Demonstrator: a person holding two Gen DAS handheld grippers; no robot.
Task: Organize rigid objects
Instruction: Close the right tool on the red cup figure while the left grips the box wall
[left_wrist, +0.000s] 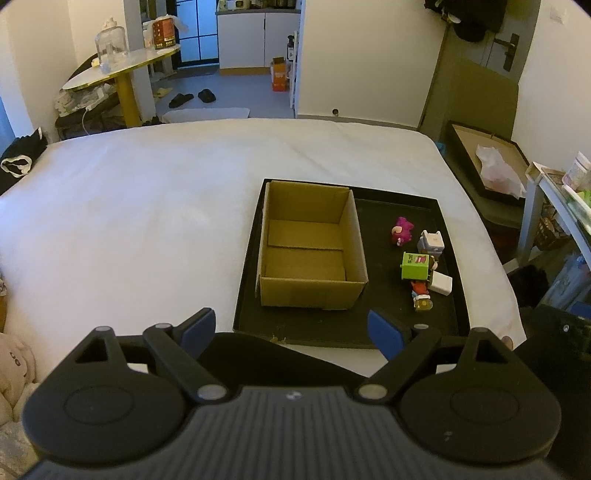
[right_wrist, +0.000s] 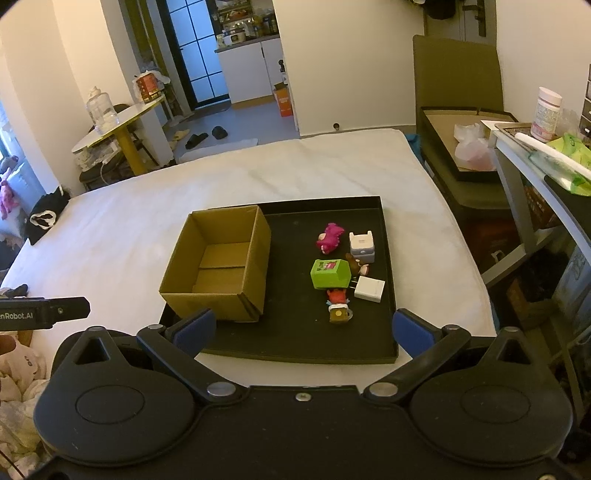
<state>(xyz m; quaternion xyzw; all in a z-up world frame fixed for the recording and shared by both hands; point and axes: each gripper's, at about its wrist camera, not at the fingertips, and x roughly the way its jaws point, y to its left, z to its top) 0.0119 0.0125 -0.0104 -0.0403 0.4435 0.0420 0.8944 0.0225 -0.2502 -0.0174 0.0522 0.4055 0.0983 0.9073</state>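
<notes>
Evidently nothing has yet been gathered: the cardboard box (right_wrist: 218, 267) is seen empty, standing on the left part of the black tray (right_wrist: 295, 347), which lies on a white bed (right_wrist: 129, 221). The small rigid items are clustered on the tray's right part, apart from the box. A pink figure (right_wrist: 330, 238) and a pale grey block (right_wrist: 362, 243) lie farthest away; nearer come a green cube (right_wrist: 330, 274) and a white adapter (right_wrist: 369, 289), with a small brown figure (right_wrist: 355, 264) partly hidden between them. Closest to the viewer a red-and-brown figure (right_wrist: 338, 304) is found, touching or almost touching the green cube's near edge (which of the two cannot be told).

The left gripper (left_wrist: 291, 328) is held with its blue pads spread wide, nothing between them, above the tray's near edge. The right gripper (right_wrist: 303, 328) is likewise spread wide and empty, also short of the tray's near edge.

The step in hand is judged to be the approach before a first pick. For the next move, one gripper would probably have to be brought down over a single item (the red-and-brown figure is nearest) and closed without its neighbours being knocked, after which the item could be carried to the box.
</notes>
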